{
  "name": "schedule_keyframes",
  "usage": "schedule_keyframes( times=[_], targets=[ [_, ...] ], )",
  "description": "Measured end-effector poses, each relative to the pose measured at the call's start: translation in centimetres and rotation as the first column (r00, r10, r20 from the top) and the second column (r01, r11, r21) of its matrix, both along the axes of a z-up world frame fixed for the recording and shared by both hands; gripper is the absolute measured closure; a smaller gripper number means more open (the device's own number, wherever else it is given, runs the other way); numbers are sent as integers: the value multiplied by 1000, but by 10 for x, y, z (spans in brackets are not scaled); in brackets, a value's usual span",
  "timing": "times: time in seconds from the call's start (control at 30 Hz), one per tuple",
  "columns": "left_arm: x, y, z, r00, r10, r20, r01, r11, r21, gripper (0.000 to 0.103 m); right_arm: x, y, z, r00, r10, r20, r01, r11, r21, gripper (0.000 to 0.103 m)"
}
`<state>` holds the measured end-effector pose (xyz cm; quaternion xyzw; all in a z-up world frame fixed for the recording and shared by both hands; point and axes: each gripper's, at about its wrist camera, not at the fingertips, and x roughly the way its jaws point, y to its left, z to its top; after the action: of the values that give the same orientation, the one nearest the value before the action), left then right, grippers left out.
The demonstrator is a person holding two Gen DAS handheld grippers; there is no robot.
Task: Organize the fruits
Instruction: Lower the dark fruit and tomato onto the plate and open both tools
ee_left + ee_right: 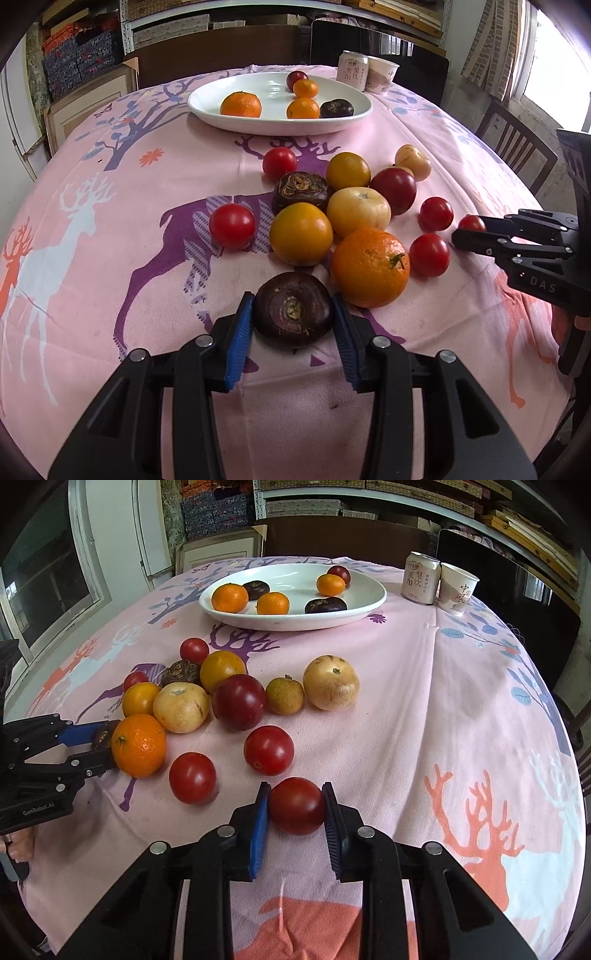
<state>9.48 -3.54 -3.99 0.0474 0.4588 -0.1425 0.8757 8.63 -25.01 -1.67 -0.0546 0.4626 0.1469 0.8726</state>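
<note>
Loose fruit lies on a pink deer-print tablecloth. My left gripper is shut on a dark purple fruit that rests on the cloth, its blue pads touching both sides. Just beyond it sit a big orange, yellow fruits and red tomatoes. In the right wrist view my right gripper is shut on a red tomato near the table's front. The left gripper also shows at that view's left edge, behind the orange. A white plate at the back holds oranges and dark fruits.
A drink can and a paper cup stand at the back right, beside the plate. Chairs and shelves of boxes ring the table. A person's fingers show at the lower left edge of the right wrist view.
</note>
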Motion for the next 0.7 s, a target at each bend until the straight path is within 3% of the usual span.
schedule_keyframes(
  times=[0.37,0.5,0.7],
  targets=[
    [-2,-8,4,1000,-7,20,6,998,57,62,-33,-19,26,997,-13,75,8,998,65,75],
    [-9,-4,30,998,-18,66,15,999,33,62,-39,-22,48,991,-9,131,-3,996,90,75],
    [2,8,91,987,-2,163,7,1000,-30,62,-36,-23,98,966,-4,257,-33,990,139,75]
  ],
)
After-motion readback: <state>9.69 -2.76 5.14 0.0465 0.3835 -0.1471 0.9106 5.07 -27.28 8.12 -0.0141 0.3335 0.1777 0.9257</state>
